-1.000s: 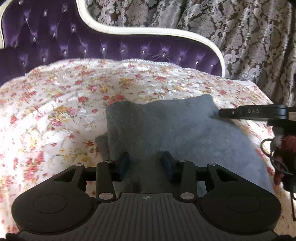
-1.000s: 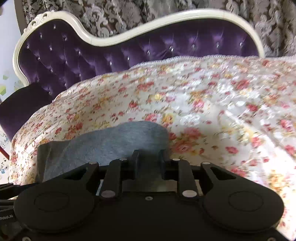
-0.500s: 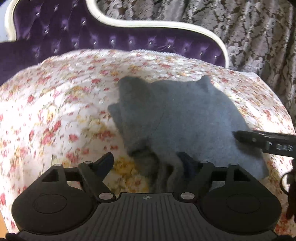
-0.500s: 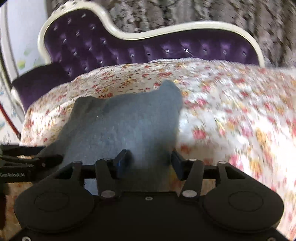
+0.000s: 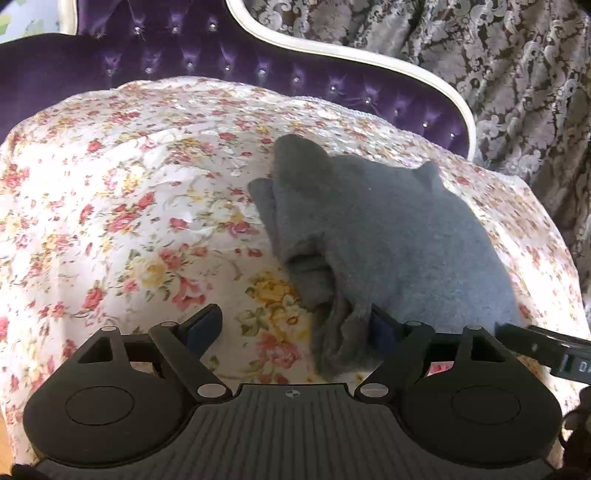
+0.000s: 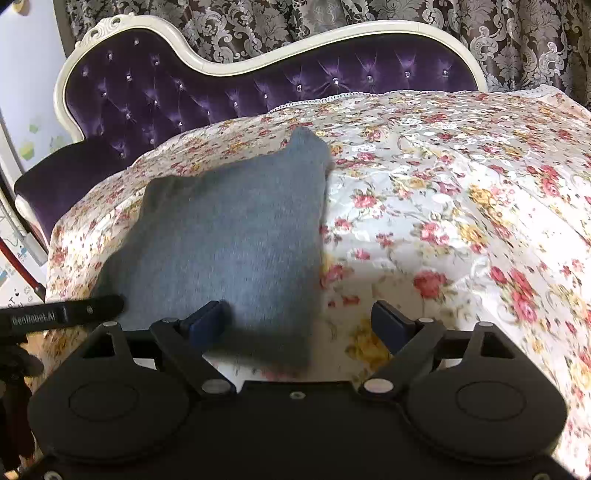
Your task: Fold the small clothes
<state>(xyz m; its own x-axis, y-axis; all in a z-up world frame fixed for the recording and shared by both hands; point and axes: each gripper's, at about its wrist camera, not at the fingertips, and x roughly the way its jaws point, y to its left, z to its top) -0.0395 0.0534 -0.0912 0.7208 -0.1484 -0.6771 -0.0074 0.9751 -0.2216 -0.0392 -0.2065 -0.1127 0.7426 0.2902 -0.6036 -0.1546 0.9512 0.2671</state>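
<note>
Cloth (image 5: pixel 399 236), soft and gray, lies folded on the flowery bedspread (image 5: pixel 129 206). In the left wrist view its long side runs from 6 o'clock up toward 12 o'clock, with two little pointy corners at the far end. Its near corner is bunched up and touches the right finger of the left gripper (image 5: pixel 291 326), which is spread wide and holds nothing. The right gripper (image 6: pixel 295 325) is spread wide too, with the near edge of the cloth between its fingers. A purple headboard (image 6: pixel 229 88) stands at 12 o'clock, with patterned curtains (image 6: pixel 480 22) behind it.
</note>
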